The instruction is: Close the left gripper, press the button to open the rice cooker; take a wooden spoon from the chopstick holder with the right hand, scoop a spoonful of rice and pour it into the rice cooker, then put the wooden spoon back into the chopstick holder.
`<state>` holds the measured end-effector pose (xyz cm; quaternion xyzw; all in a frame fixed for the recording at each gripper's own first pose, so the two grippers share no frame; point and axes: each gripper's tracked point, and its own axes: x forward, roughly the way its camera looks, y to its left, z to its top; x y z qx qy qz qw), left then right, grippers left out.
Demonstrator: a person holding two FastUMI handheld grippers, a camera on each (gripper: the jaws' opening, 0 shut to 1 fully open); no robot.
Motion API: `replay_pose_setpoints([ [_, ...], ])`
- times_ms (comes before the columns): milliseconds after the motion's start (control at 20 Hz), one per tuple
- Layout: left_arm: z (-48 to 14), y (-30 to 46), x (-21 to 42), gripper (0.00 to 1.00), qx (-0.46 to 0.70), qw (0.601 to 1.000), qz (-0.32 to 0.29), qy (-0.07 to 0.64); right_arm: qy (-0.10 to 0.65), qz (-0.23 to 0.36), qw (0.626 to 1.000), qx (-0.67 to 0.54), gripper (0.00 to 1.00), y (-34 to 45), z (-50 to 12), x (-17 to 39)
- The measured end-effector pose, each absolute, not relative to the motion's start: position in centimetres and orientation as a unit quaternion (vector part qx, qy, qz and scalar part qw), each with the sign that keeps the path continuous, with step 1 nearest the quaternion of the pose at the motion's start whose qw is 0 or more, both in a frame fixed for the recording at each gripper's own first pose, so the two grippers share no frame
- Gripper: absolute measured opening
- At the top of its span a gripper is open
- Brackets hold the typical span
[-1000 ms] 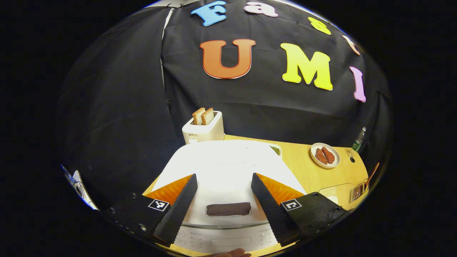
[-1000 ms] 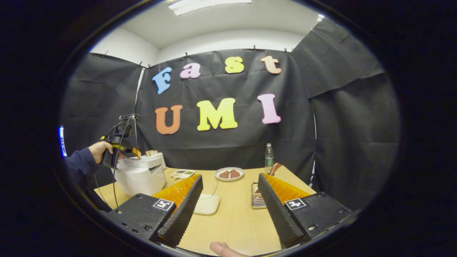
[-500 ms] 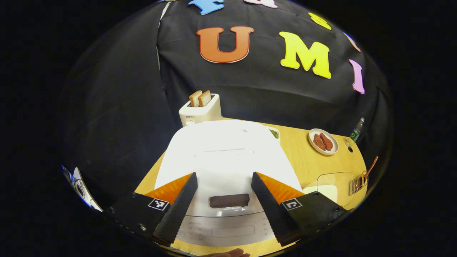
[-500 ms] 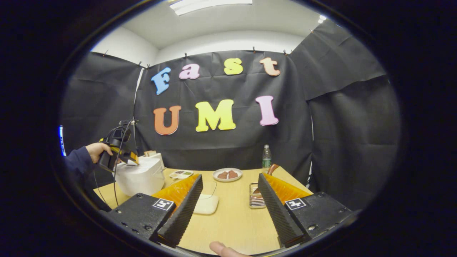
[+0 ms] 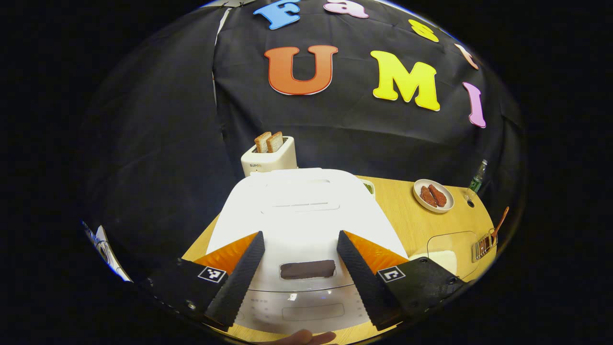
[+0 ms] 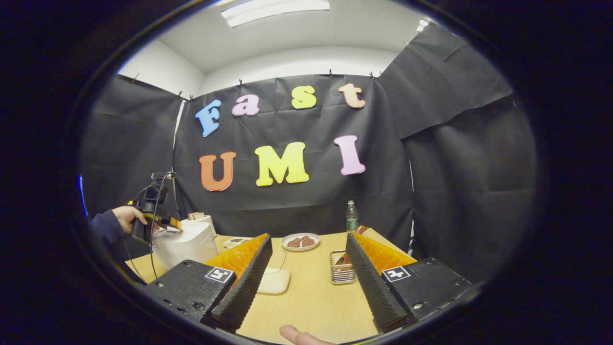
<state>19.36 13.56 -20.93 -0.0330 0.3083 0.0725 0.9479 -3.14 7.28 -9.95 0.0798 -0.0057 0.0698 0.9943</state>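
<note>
The white rice cooker (image 5: 297,211) stands with its lid down, its dark button (image 5: 307,269) at the lid's front. My left gripper (image 5: 300,235) hovers open over that lid, one finger on each side of the button. At the far right stand the metal chopstick holder (image 5: 484,243) with the wooden spoon (image 5: 499,224) in it and a clear rice container (image 5: 445,249). In the right gripper view, my right gripper (image 6: 308,236) is open with nothing in it, low over the table. The chopstick holder (image 6: 342,267) sits just ahead between its fingers, with the rice container (image 6: 273,280) to the left. A hand holds the left gripper (image 6: 155,223) over the rice cooker (image 6: 184,244).
A toaster (image 5: 268,160) with two slices stands behind the cooker. A plate (image 5: 433,195) of brown food and a bottle (image 5: 476,181) sit at the back of the wooden table (image 6: 311,297). A small dish (image 6: 234,241) lies beside the cooker.
The right gripper has tilted upward, so the chopstick holder now shows fully between its fingers. The left gripper shifted slightly over the lid and stays open.
</note>
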Motion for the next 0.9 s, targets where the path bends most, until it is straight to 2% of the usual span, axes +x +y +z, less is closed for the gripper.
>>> replay_pose_setpoints([
  [550,-21.0,13.7,19.9,0.98,-0.035,0.953,0.100,0.283,0.000,0.068,0.994,0.088,0.99,6.7,-10.2,-2.9],
  [600,-20.9,13.7,19.8,0.98,-0.036,0.952,0.106,0.283,-0.002,0.066,0.994,0.088,0.96,6.4,-10.1,-3.0],
  [750,-20.1,12.9,18.8,0.97,-0.031,0.953,0.100,0.284,-0.005,0.063,0.994,0.093,0.98,6.0,-9.8,-3.0],
  [900,-17.6,12.4,17.8,0.97,-0.033,0.962,0.096,0.255,-0.003,0.060,0.994,0.096,0.97,5.3,-9.7,-2.7],
])
